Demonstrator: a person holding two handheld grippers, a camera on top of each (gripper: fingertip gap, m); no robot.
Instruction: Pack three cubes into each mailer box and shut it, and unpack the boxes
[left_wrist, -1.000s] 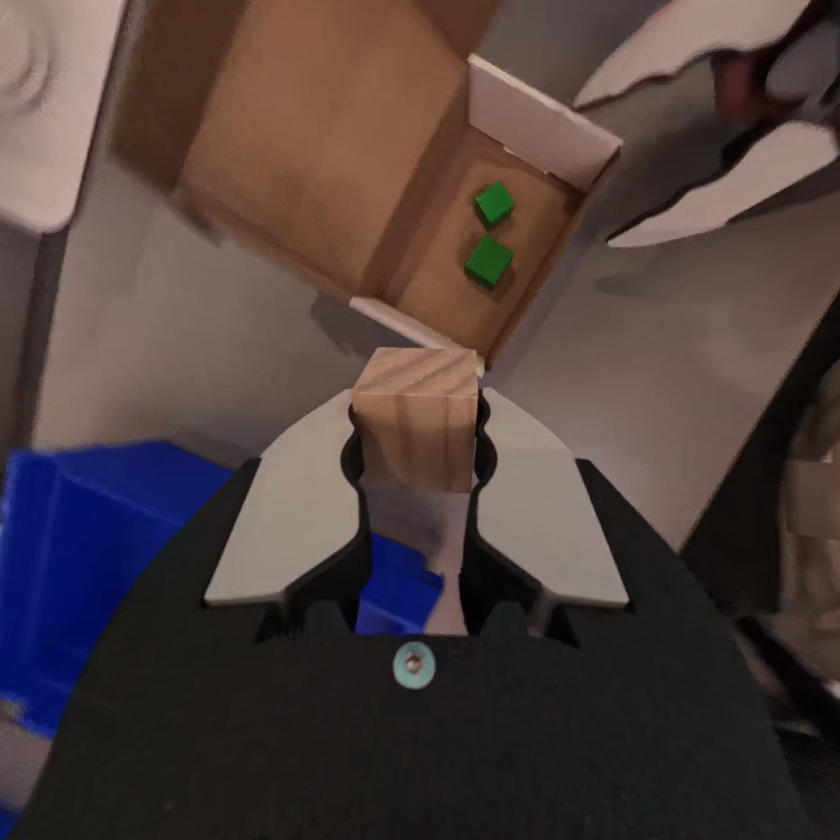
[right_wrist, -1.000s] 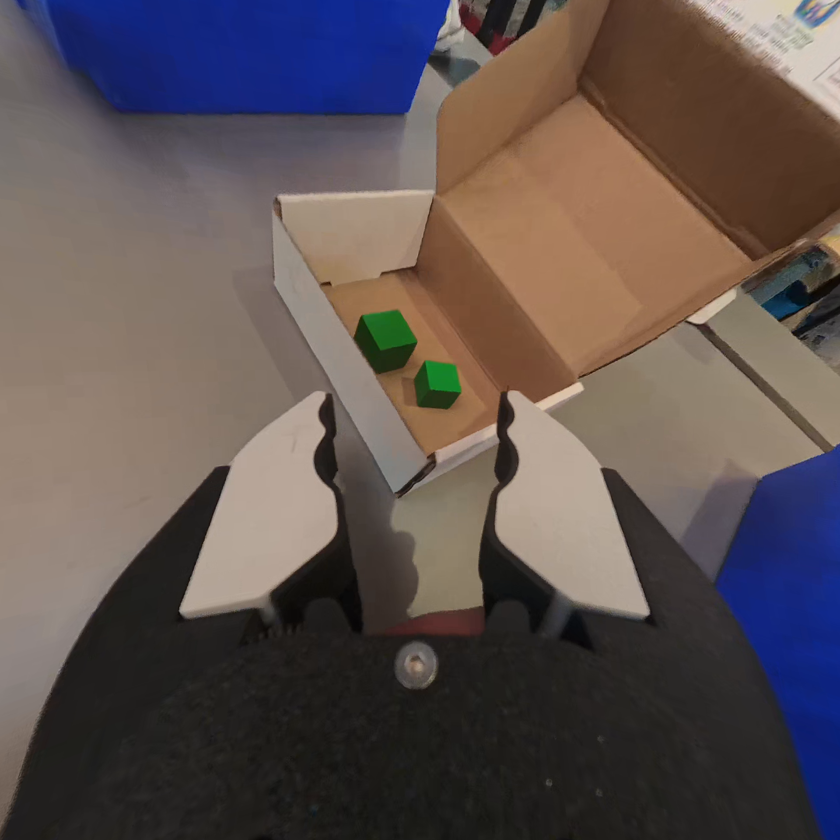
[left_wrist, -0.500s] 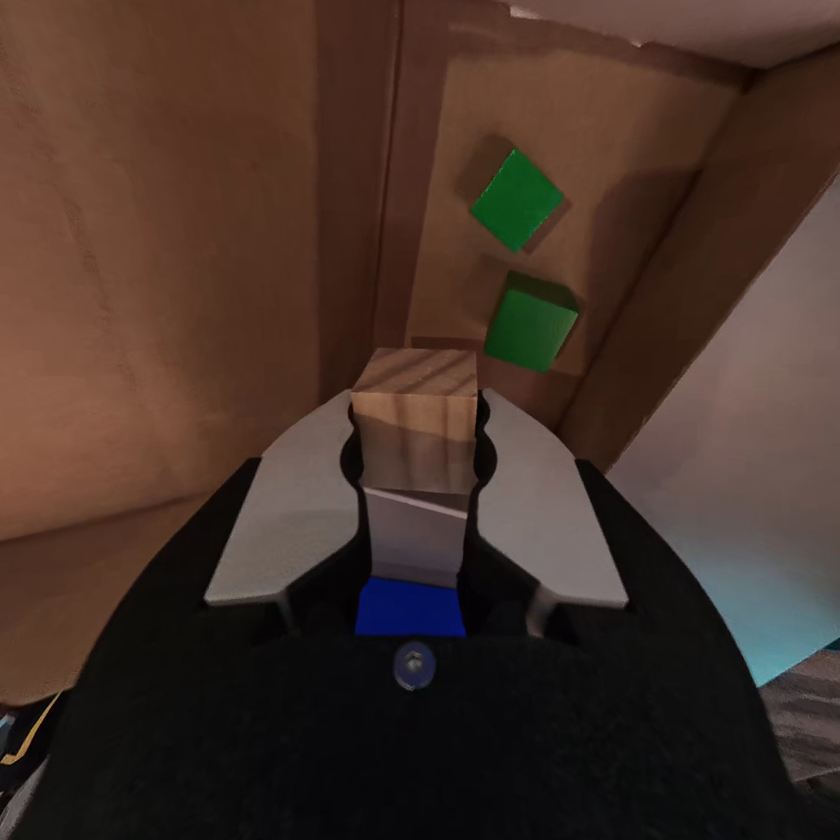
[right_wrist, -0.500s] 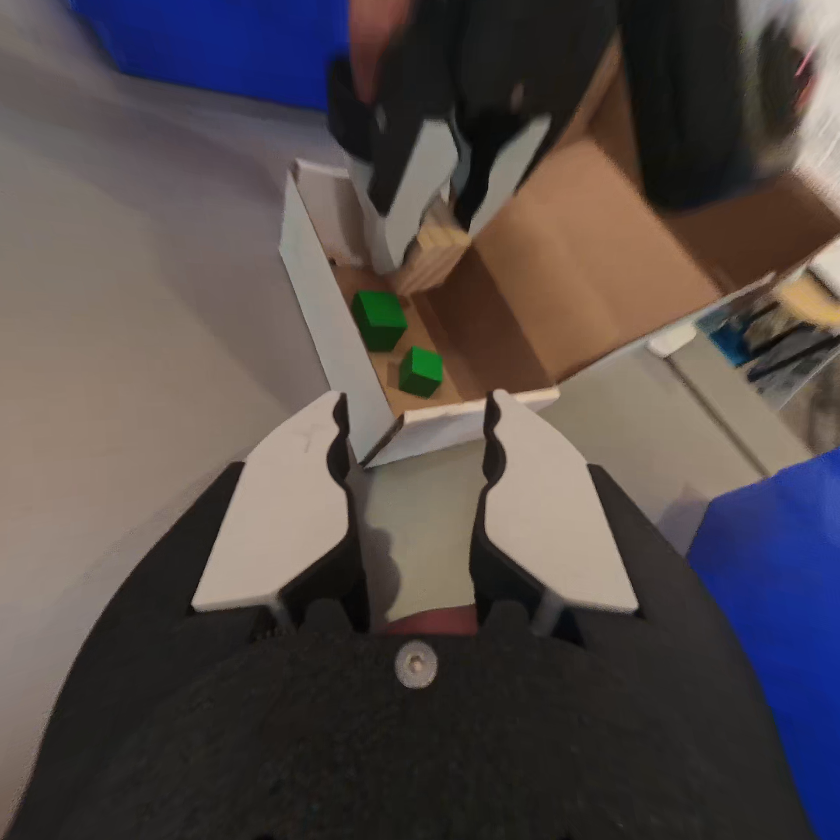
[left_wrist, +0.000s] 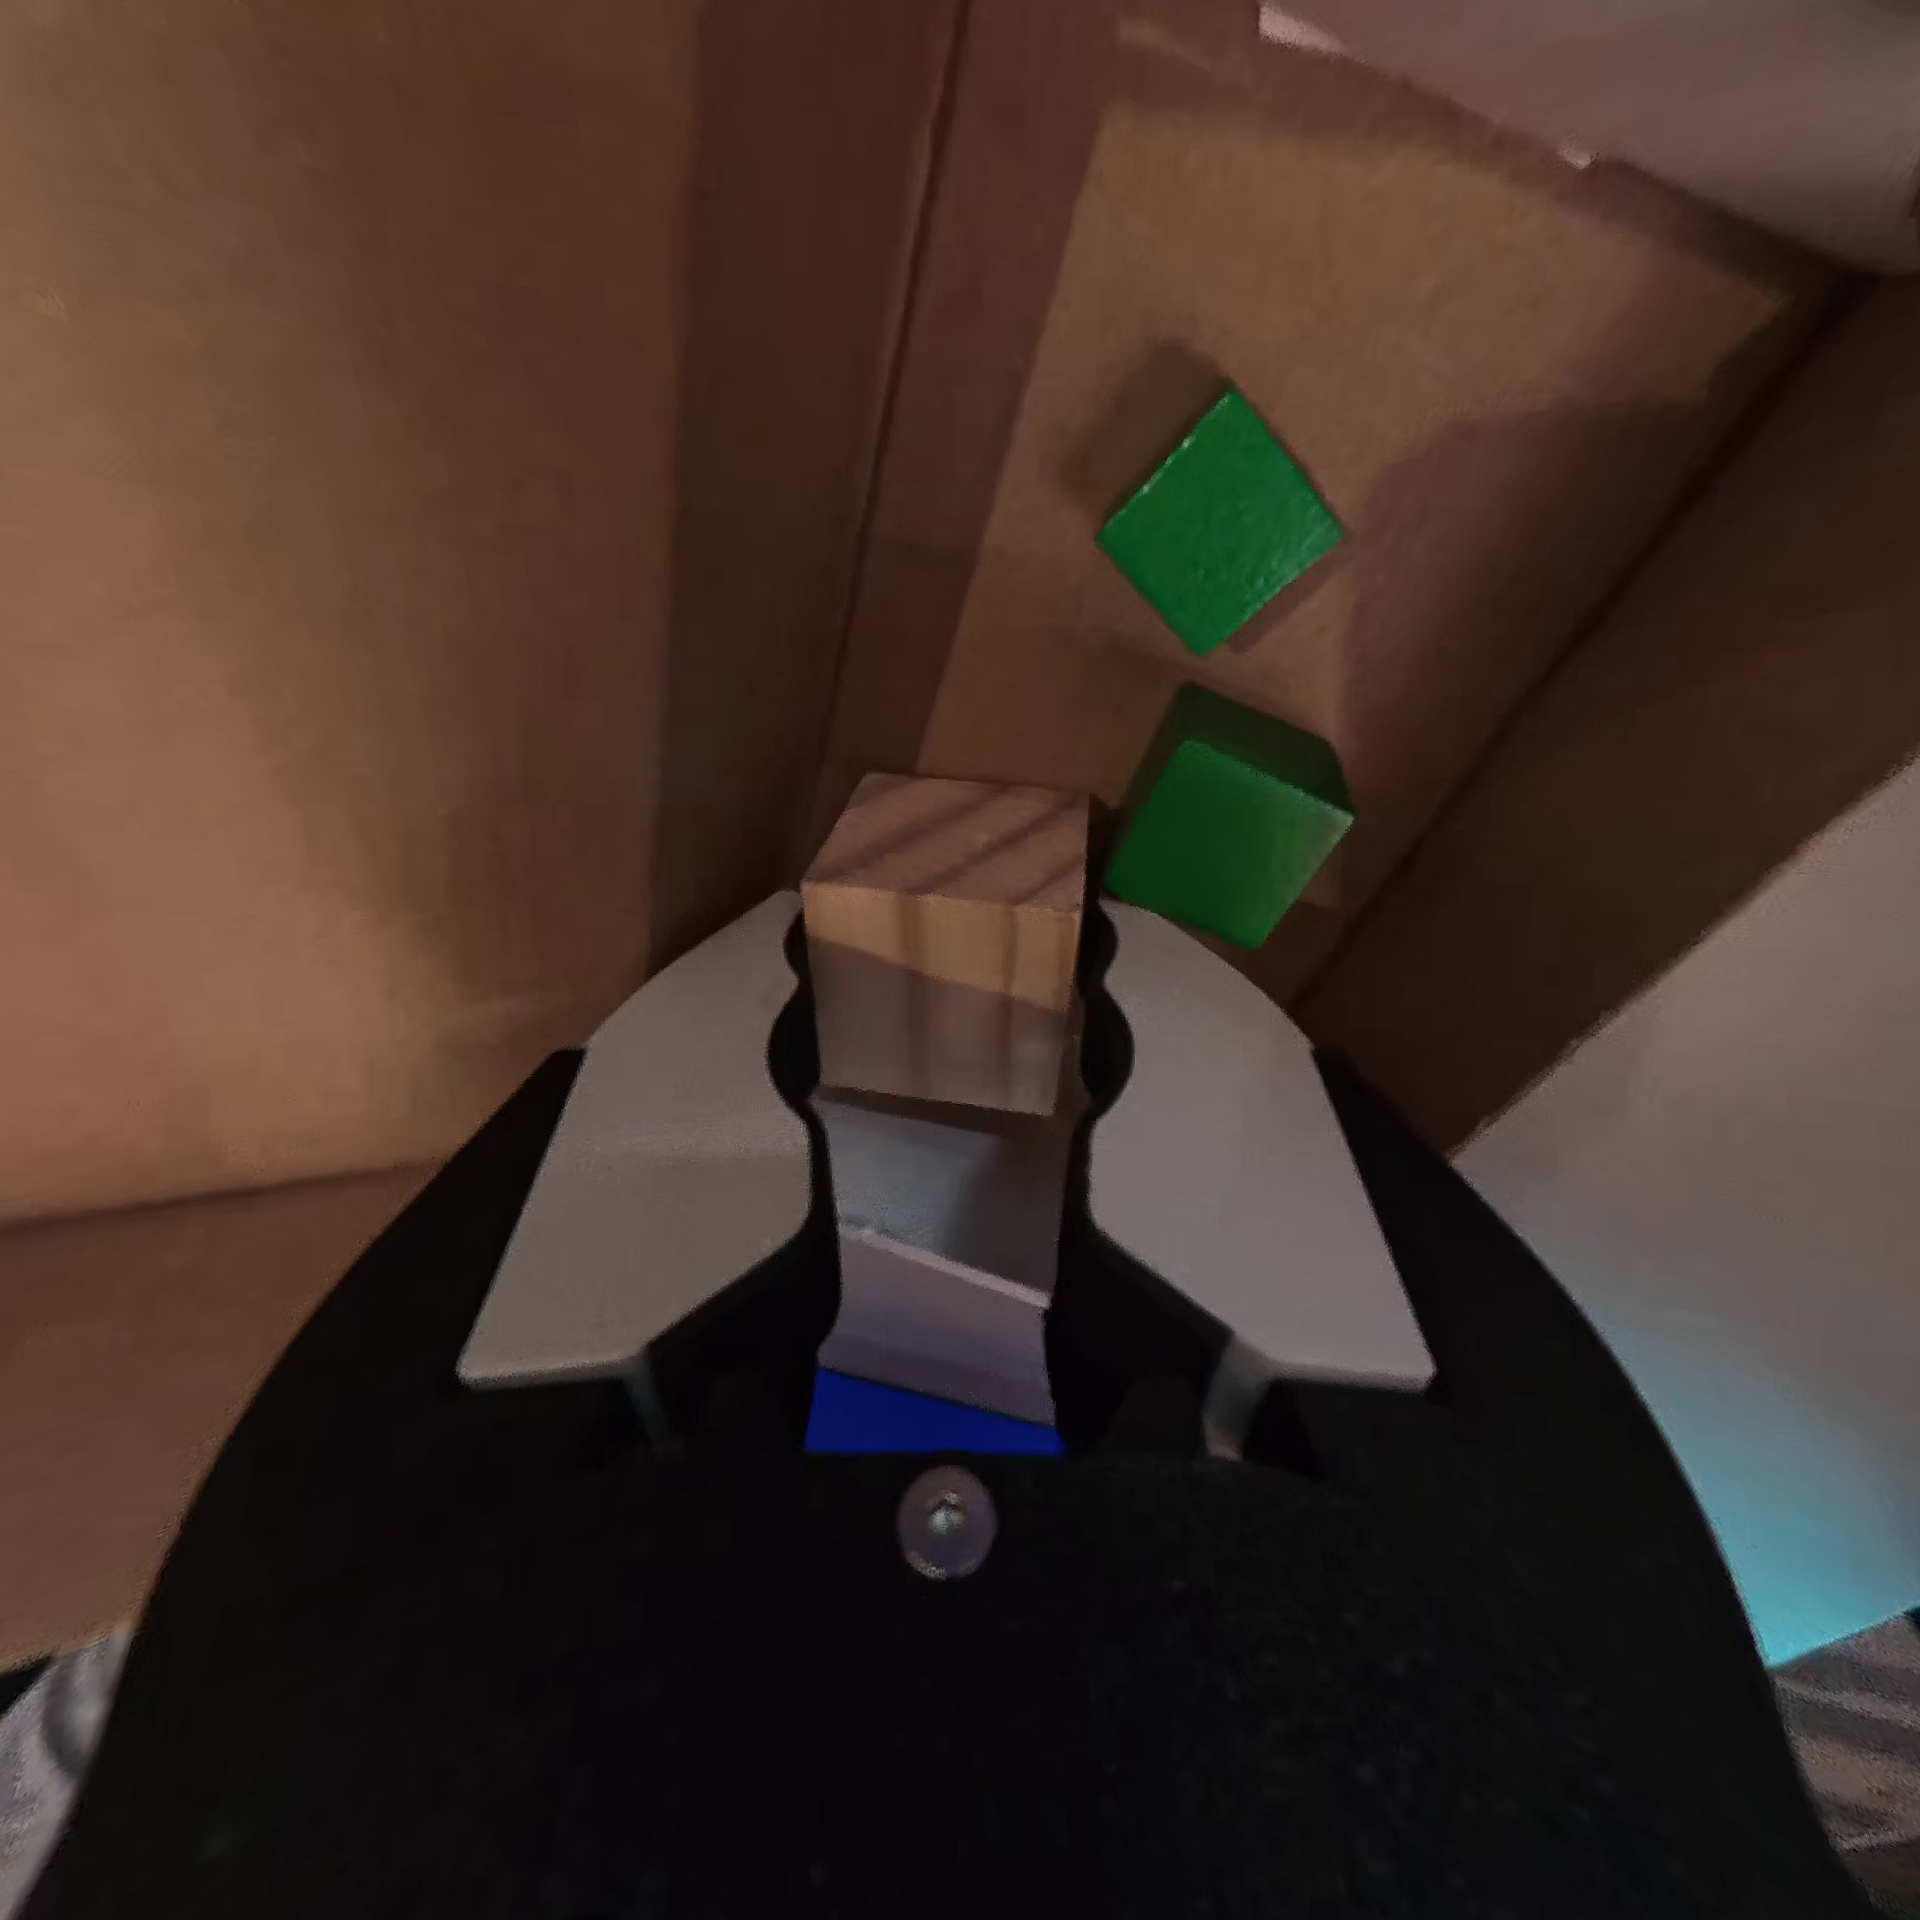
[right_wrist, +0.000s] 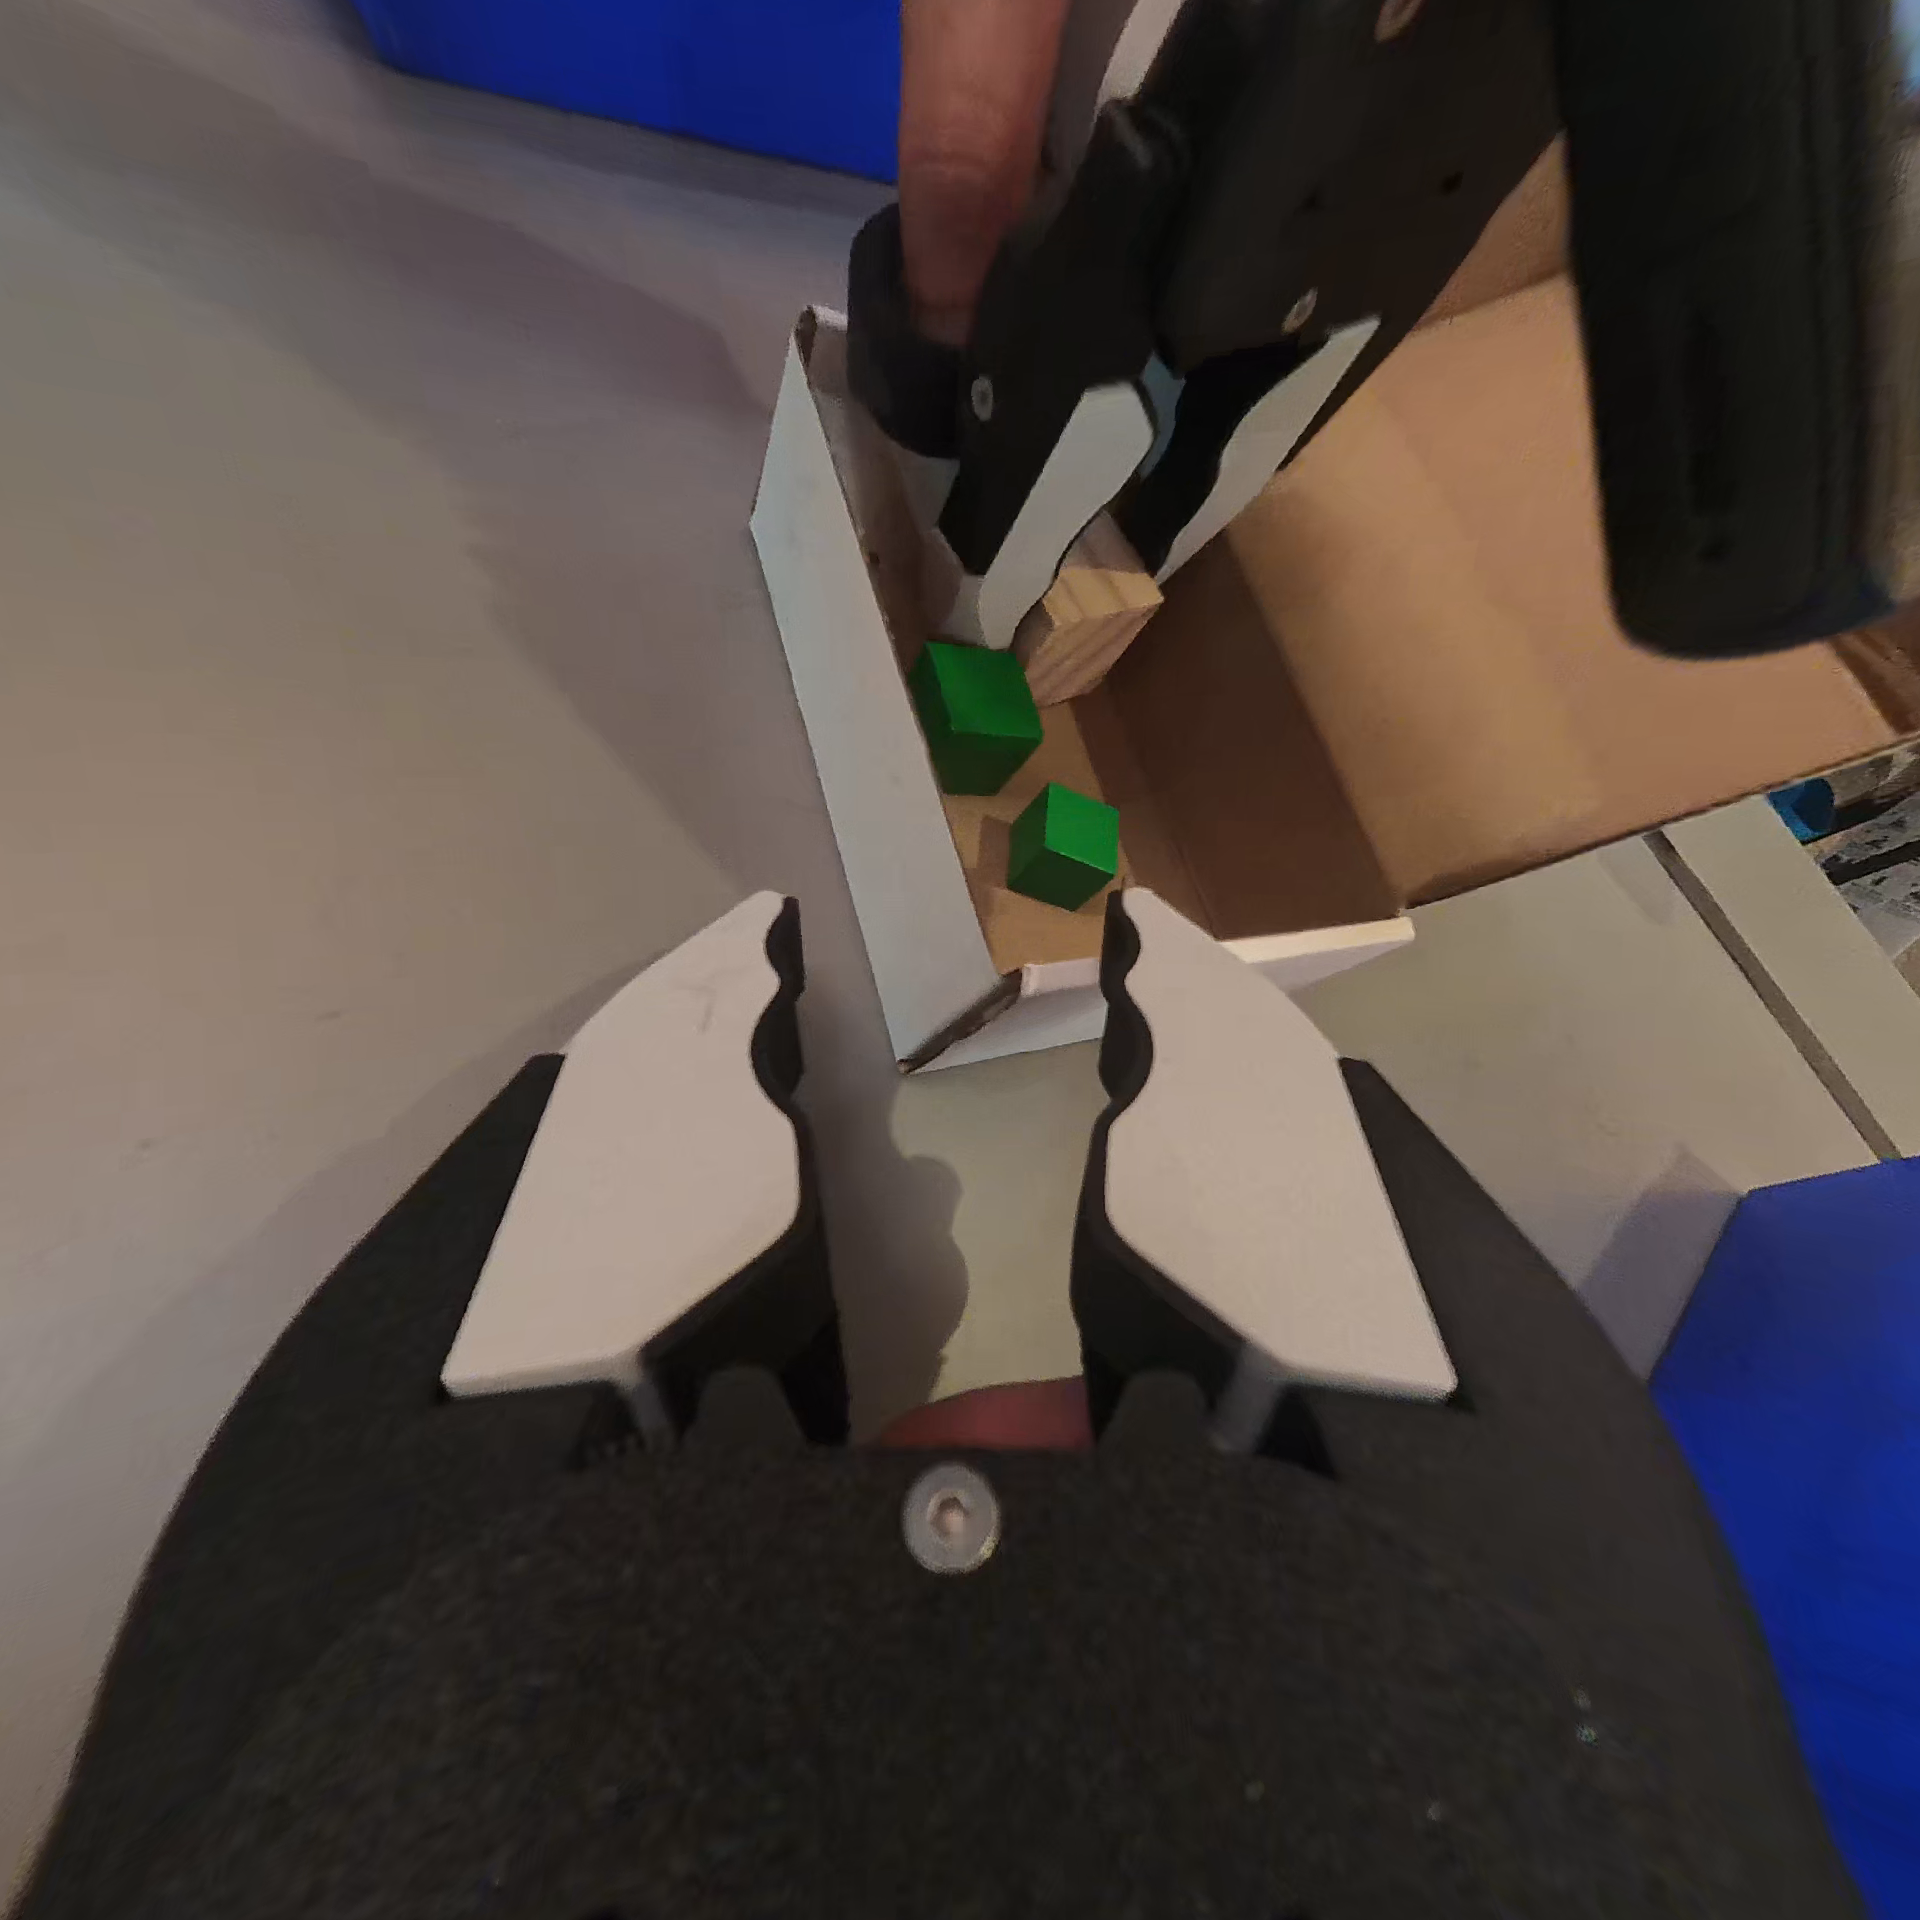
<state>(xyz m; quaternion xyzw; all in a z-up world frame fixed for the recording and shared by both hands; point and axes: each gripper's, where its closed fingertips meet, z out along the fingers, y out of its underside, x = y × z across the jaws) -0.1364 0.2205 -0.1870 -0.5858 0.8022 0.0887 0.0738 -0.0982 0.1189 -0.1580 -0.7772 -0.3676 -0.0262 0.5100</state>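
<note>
Left tongs (right_wrist: 1096, 566) grip my wooden cube (left_wrist: 940, 935) inside the mailer box (right_wrist: 831, 665), beside two green cubes (right_wrist: 977, 717).
Right tongs (right_wrist: 951, 966) gape empty at its corner above the tabletop (right_wrist: 364, 623).

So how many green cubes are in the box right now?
2. One green cube lies on the floor of the mailer box, right beside the wooden cube that the left tool holds. The other green cube lies nearer the right tool. None looks hidden.

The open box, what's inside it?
Two green cubes lie on the open box's floor. The left tool holds a wooden cube low inside. That tool hides the far corner.
</note>
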